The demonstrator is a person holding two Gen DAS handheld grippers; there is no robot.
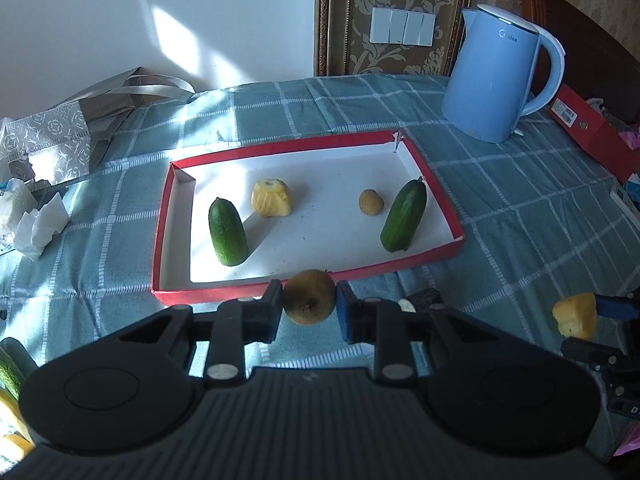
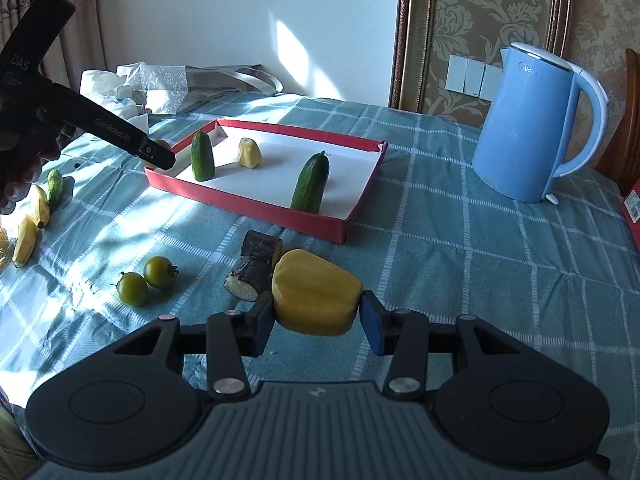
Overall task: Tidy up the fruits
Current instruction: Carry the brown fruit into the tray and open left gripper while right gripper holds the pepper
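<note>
Checked cloth point(image 1: 500, 208) carries red tray point(image 1: 420, 156). Left gripper point(image 1: 309, 307) clamps brown fruit point(image 1: 309, 298) just before tray's near rim. Right gripper point(image 2: 316, 312) clamps yellow chunk point(image 2: 316, 298). Only right view shows green tomatoes point(image 2: 146, 280), bananas point(image 2: 30, 224)

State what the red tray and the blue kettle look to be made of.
Red tray: likely cardboard, matte, going by its folded corners, thin walls and white paper-like inside. Blue kettle: probably plastic shell, smooth with a slight sheen, and a white handle.
</note>
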